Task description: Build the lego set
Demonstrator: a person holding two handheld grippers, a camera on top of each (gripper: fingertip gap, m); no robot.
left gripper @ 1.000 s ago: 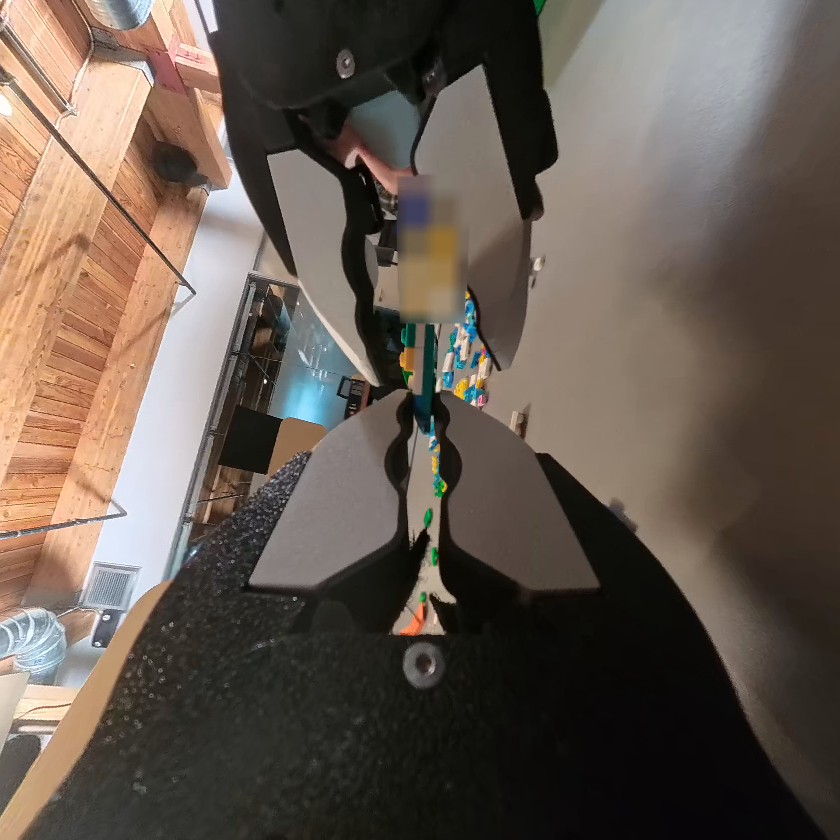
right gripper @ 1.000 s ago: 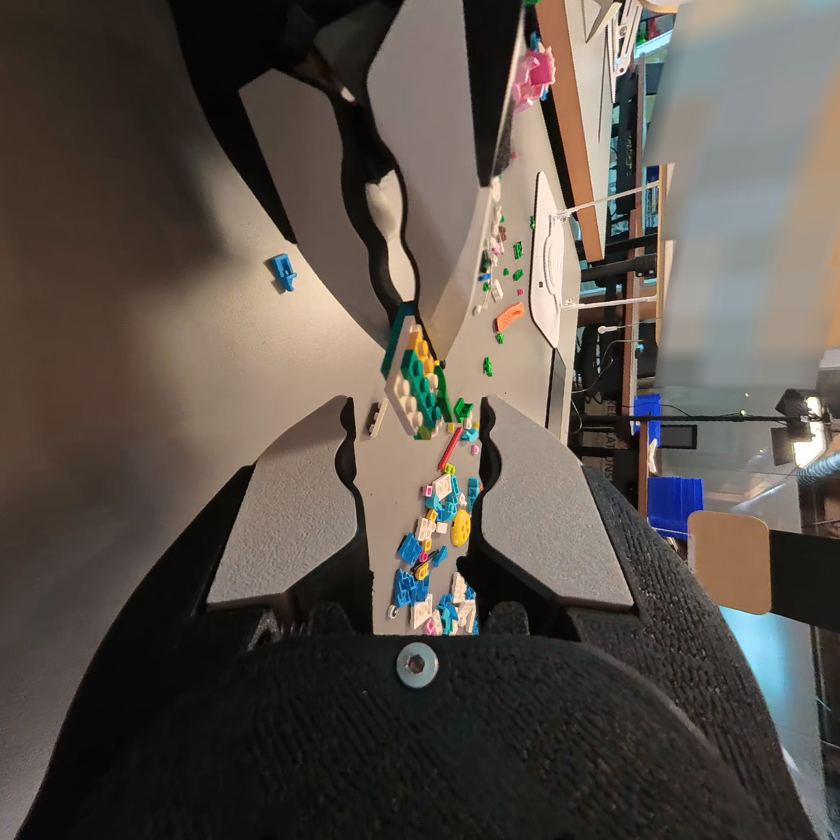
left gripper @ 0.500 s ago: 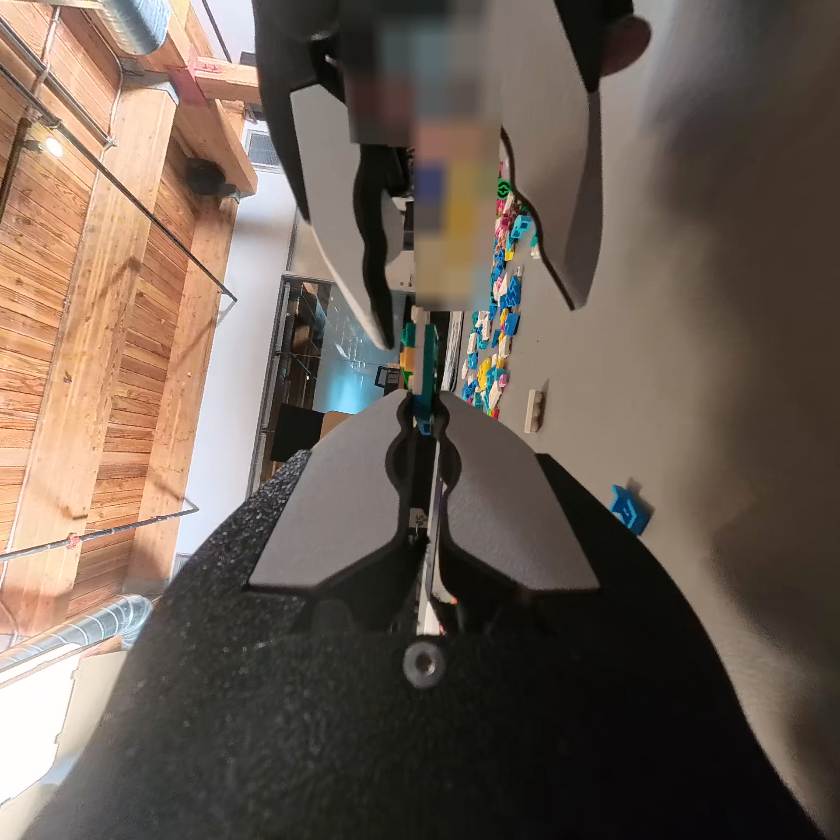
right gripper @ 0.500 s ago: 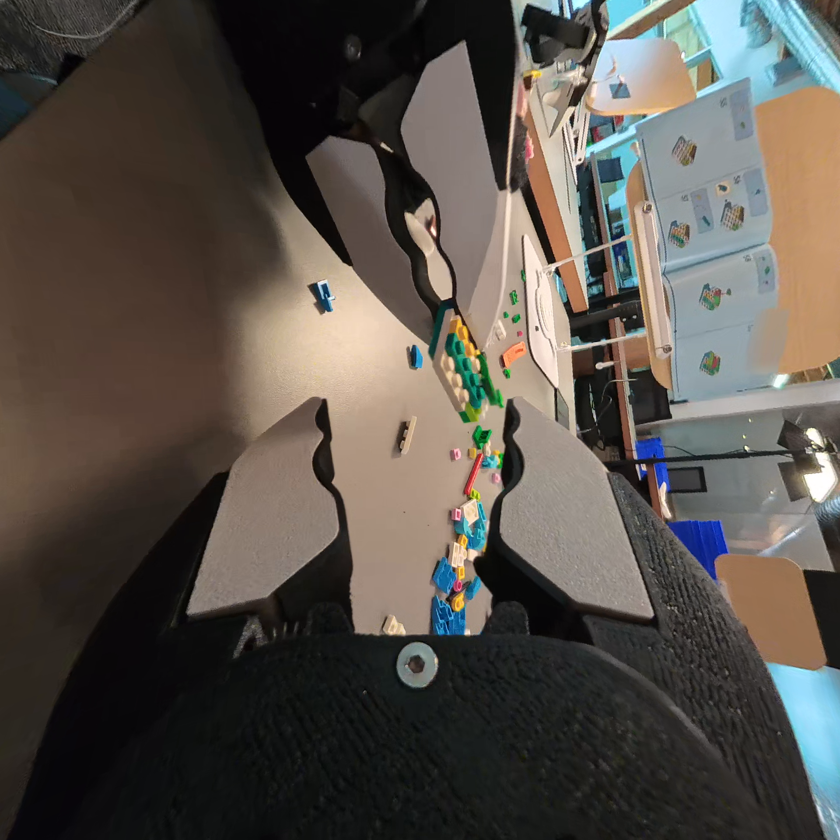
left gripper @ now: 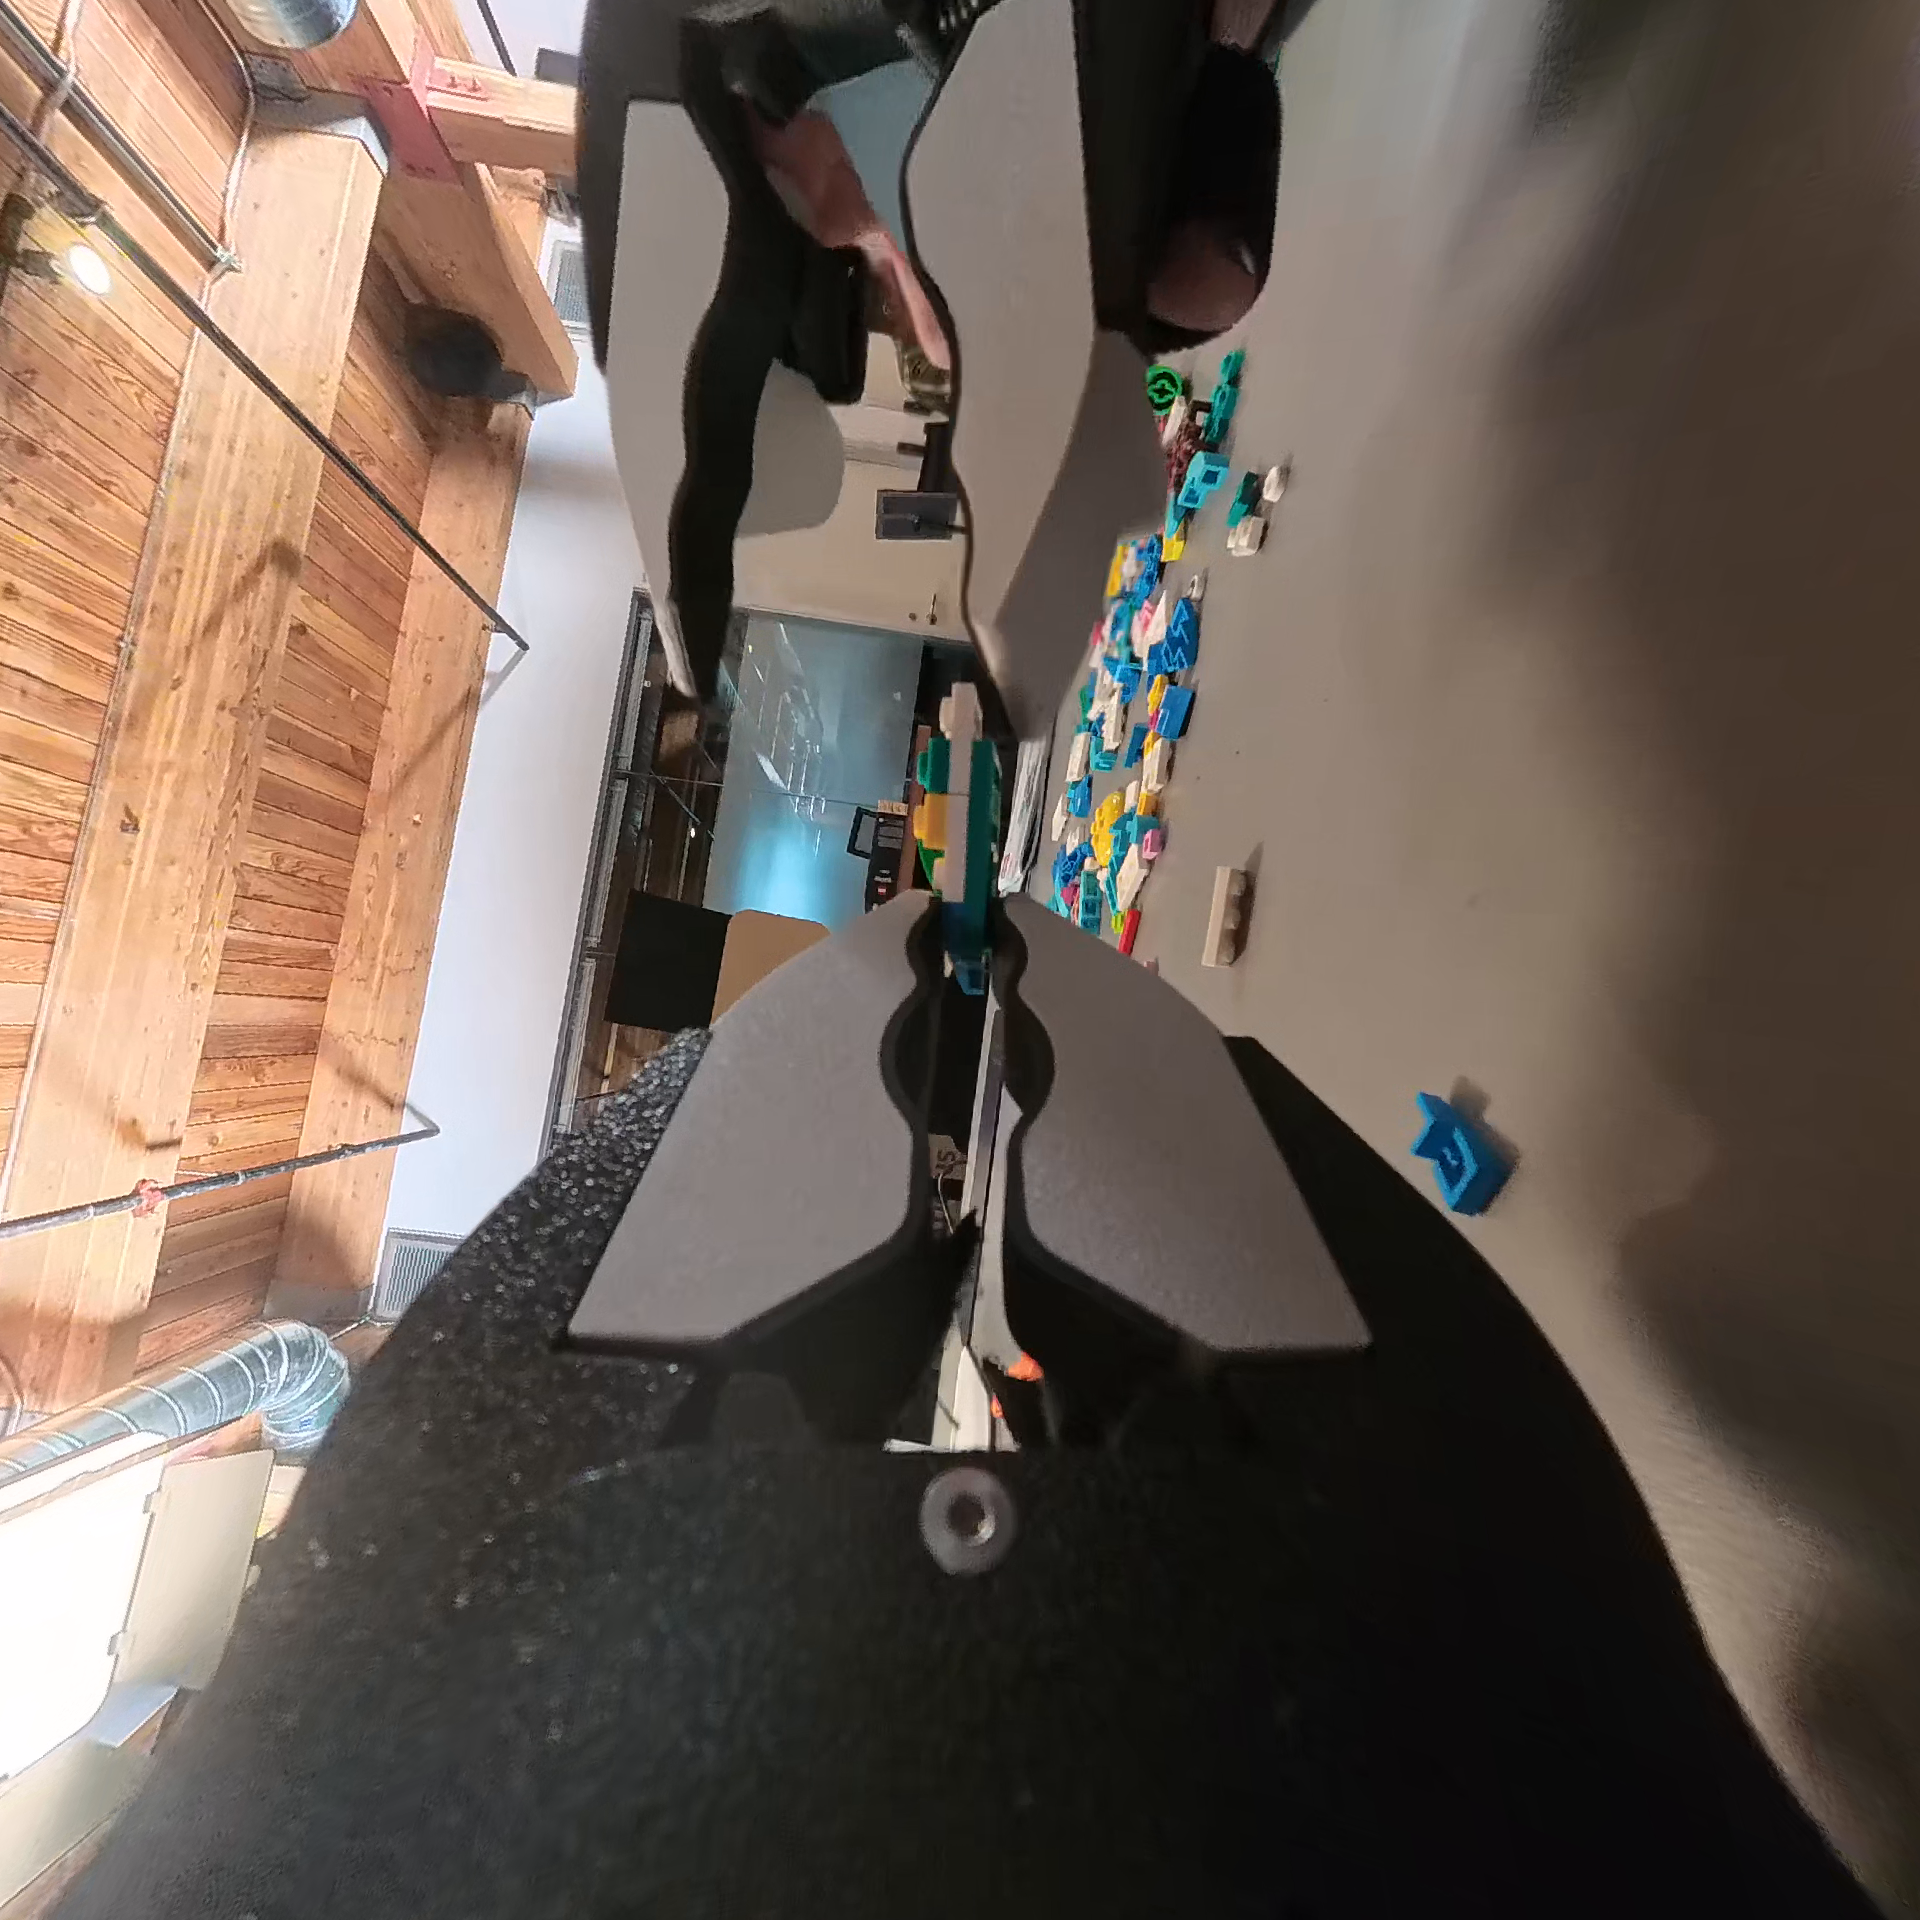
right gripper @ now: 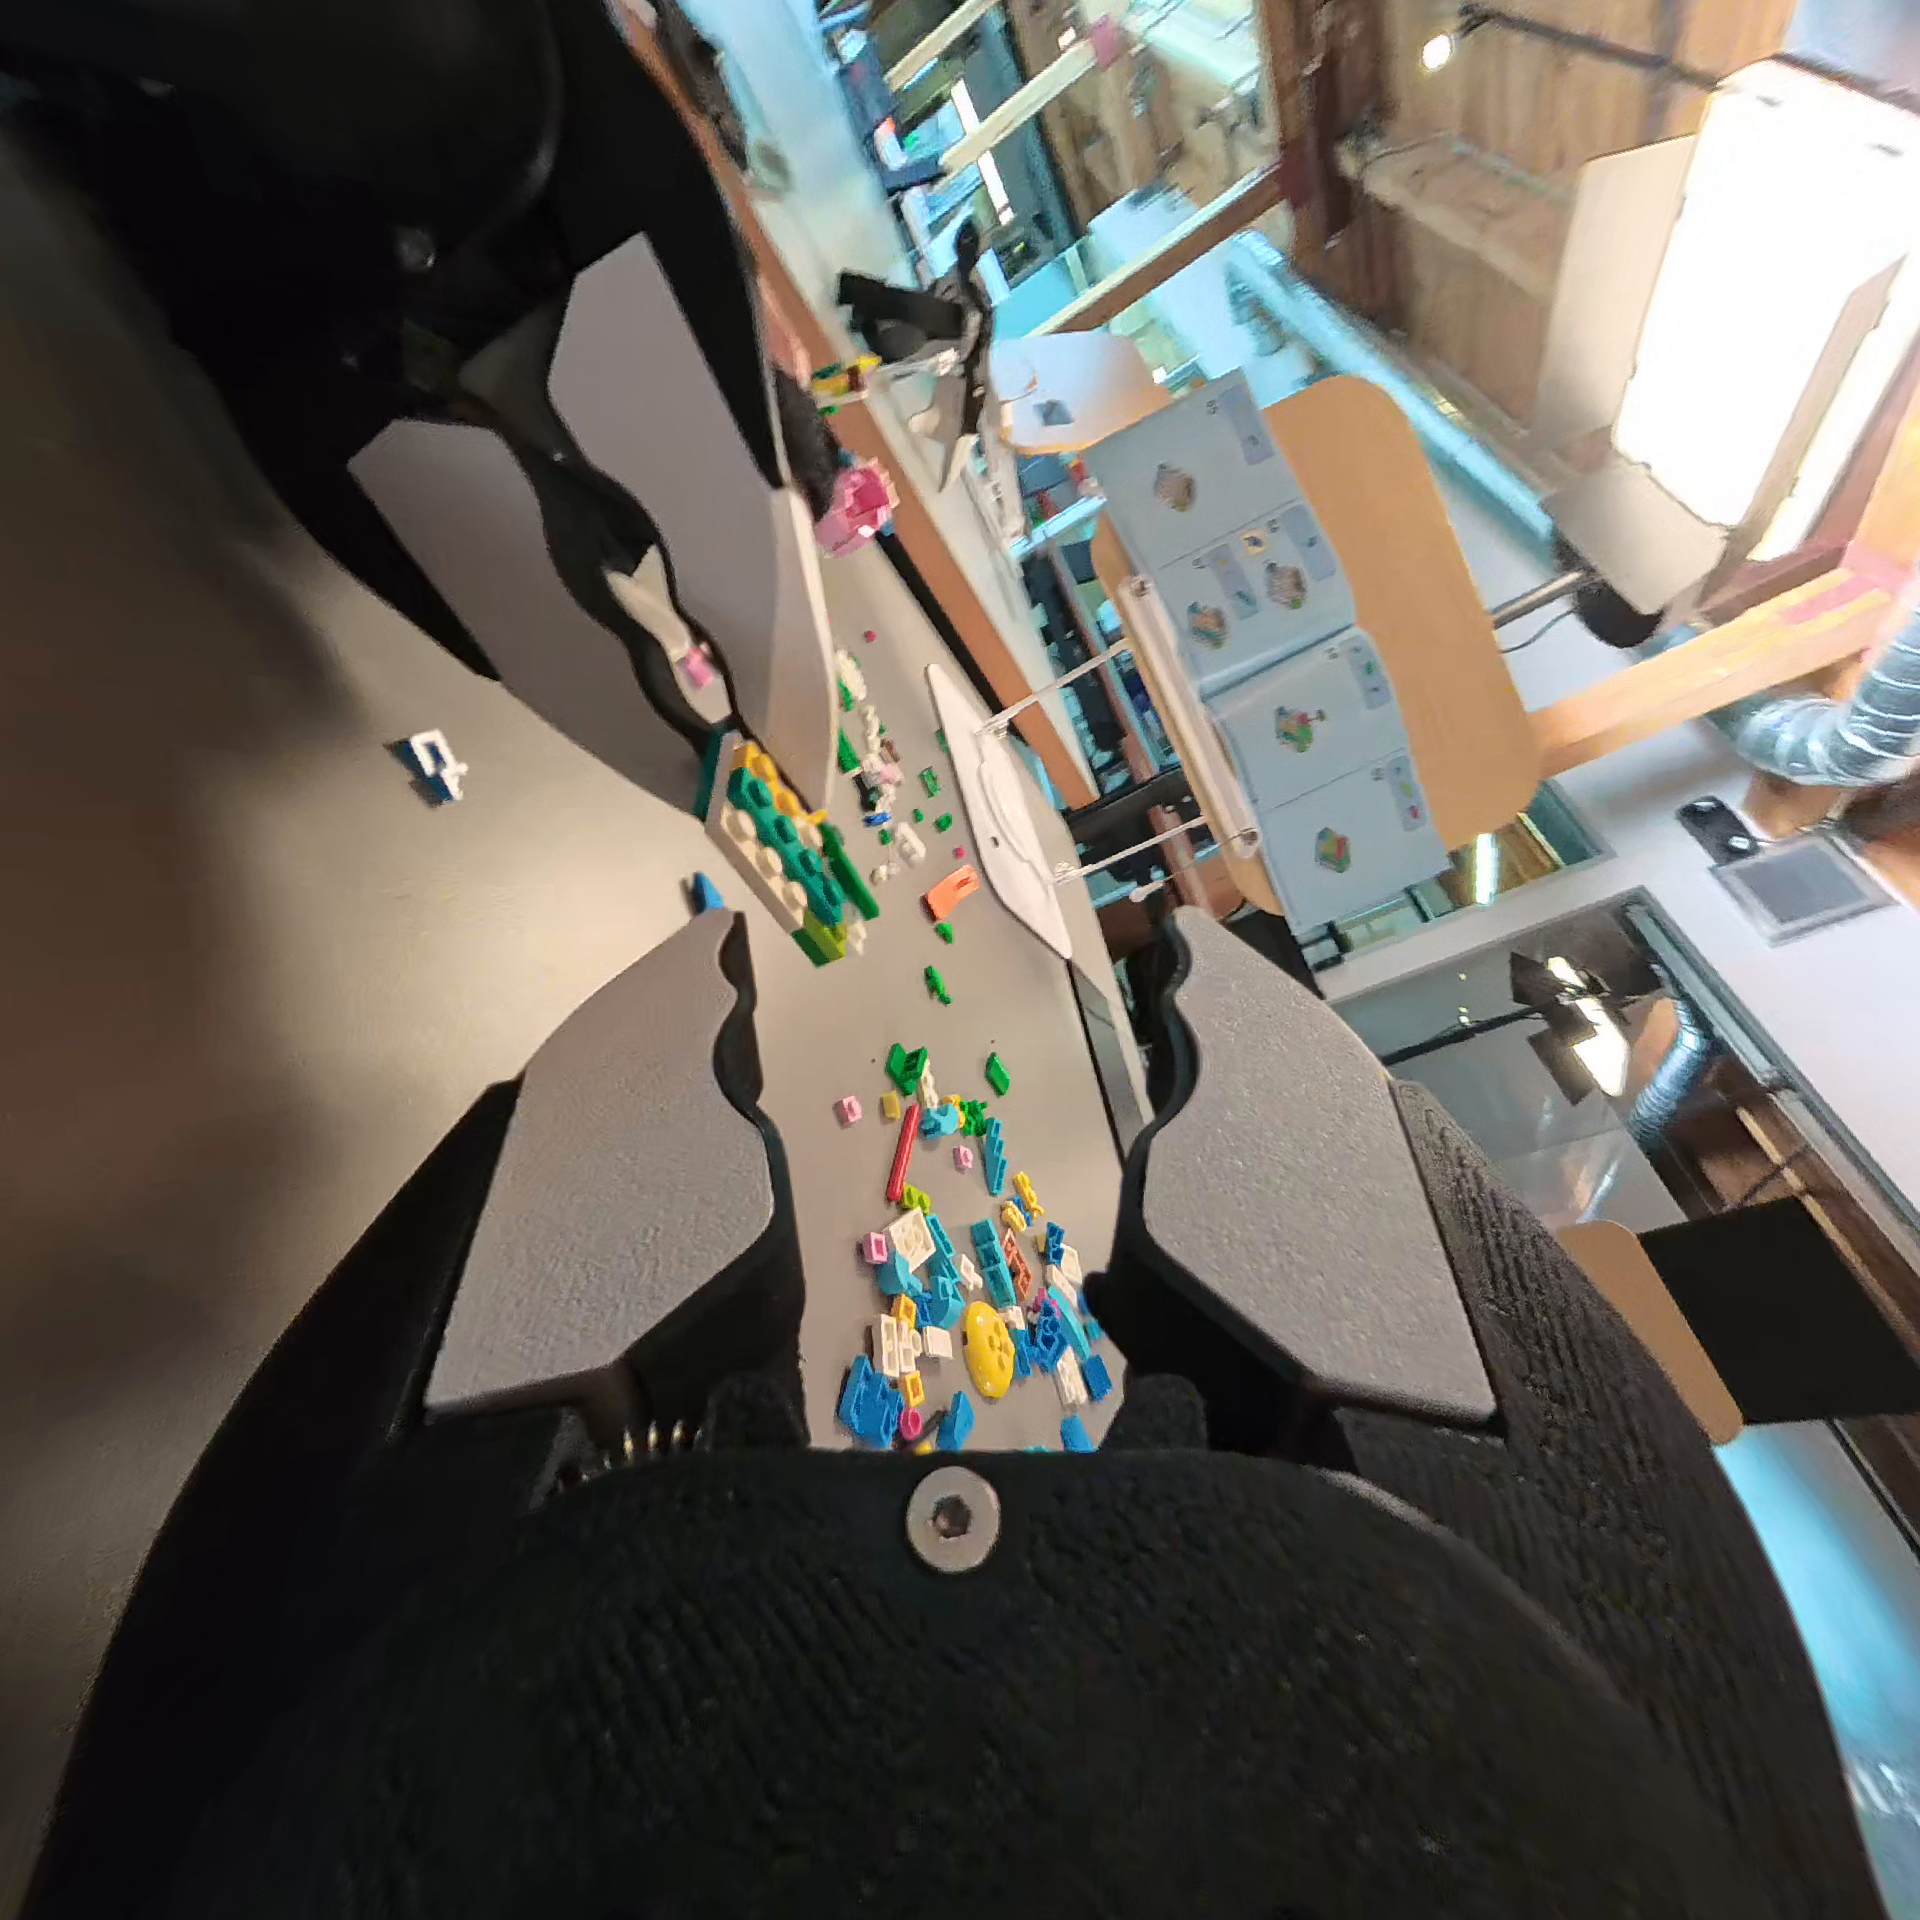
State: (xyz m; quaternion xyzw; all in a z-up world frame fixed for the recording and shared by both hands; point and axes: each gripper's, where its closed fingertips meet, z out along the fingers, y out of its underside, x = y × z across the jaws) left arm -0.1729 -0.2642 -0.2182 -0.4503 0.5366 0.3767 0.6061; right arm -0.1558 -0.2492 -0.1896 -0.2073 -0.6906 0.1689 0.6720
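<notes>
Right wrist view: loose bricks between parted right tongs.

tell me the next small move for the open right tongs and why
Probably lower the right tongs toward the loose brick pile below them and shut on one piece. They are open and empty, while the left tongs are shut on the partly built plate, held off the grey table ready for another brick.

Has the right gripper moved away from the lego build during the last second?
Yes. The right gripper has drawn back from the held lego build, and opened wider.
</notes>
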